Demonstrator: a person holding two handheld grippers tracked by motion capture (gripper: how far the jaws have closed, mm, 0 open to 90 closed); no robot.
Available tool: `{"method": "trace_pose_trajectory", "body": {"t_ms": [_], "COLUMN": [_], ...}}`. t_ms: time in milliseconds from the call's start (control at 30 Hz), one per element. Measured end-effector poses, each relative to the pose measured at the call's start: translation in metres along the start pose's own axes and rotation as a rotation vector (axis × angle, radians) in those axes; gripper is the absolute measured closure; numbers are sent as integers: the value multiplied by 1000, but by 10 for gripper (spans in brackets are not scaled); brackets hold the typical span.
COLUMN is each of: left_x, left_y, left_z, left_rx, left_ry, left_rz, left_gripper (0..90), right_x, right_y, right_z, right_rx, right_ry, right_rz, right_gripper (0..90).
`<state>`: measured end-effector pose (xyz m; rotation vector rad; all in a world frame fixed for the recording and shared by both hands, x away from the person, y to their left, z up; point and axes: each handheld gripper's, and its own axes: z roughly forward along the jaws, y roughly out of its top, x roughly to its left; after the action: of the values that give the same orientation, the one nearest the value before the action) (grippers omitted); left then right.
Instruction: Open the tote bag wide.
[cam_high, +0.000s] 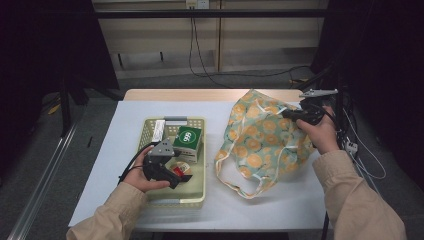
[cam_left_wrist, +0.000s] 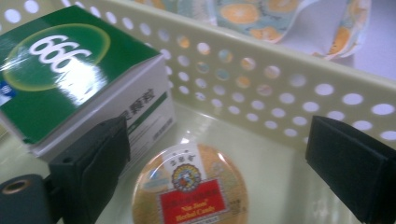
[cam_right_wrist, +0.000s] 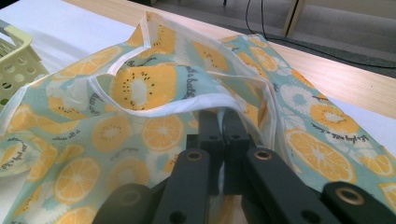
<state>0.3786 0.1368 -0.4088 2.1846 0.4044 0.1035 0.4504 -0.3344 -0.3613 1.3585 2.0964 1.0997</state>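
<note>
Pale yellow perforated plastic is forming the basket (cam_high: 150, 131) that is standing on the white-covered table (cam_high: 100, 165), and the left gripper (cam_high: 176, 174) is being held inside it, jaws spread wide with nothing between them. In the left gripper view, a round, flat tin of herbal candy with a red and gold label (cam_left_wrist: 189, 189) is lying on the basket floor between the two open pads, untouched, just beside a green and white cardboard box marked 666 (cam_left_wrist: 60, 60).

To the right of the basket, a light blue cloth bag printed with orange and kiwi slices (cam_high: 262, 140) is lying on the table. Its white-trimmed rim (cam_right_wrist: 154, 105) is being pinched and lifted by the right gripper (cam_right_wrist: 223, 123), whose jaws are closed tight on the fabric.

The step in hand is judged to be the pick-up of the tin for packing into the bag. The pads are best being lowered evenly on both sides of the tin, at its widest part, before being closed. Little room is being left: the box is standing close on one side and the basket's holed wall (cam_left_wrist: 280, 93) on the other. A straight upward lift is advised, clearing the basket rim before crossing. The bag mouth is best being kept raised and wide.
</note>
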Motion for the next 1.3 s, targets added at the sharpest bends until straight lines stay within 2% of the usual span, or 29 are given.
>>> {"method": "trace_pose_trajectory", "body": {"t_ms": [67,100,200,267,333,467,533,567,600,700,733,767,800,867,1100,1233,1300], "left_x": [-2,-3,-4,-4,-2,-6,-7,-7,-7,-6,-5,-3,-2,1,1,1,2], "left_y": [1,2,-1,-1,-1,1,1,0,0,-2,-3,-4,-5,-8,-9,-9,-9], "left_z": [1,3,11,12,12,14,16,18,20,23,24,24,24,25,25,25,24], "left_rx": [-14,1,53,63,65,37,58,66,76,123,120,137,153,166,189,189,183], "left_ry": [-16,-3,-11,-8,4,-22,-18,-47,-54,-34,-15,17,30,27,39,47,52], "left_rz": [-10,-15,-10,12,12,-17,-11,-19,-19,-3,-17,-17,-29,-41,-4,6,-2], "left_gripper": [71,73,73,70,66,70,68,64,65,69,69,69,72,78,47,57,77], "right_x": [0,0,1,2,2,1,0,0,-1,0,0,1,1,2,3,2,2], "right_y": [0,0,0,1,1,1,0,0,0,0,0,0,0,0,-1,-2,-2], "right_z": [0,0,0,0,0,-2,-3,-3,-3,-3,-2,-2,-1,-1,0,0,-1], "right_rx": [-2,-3,2,1,0,-2,2,-1,-3,2,0,3,0,6,5,6,4], "right_ry": [1,0,-3,1,2,-2,-3,-5,-2,-2,-3,-2,0,0,4,0,1], "right_rz": [0,1,-2,-4,-9,-5,1,-3,-2,1,-6,-5,-7,-7,-9,-7,-4], "right_gripper": [900,900,900,900,900,900,900,900,900,900,900,900,900,900,900,900,900]}}
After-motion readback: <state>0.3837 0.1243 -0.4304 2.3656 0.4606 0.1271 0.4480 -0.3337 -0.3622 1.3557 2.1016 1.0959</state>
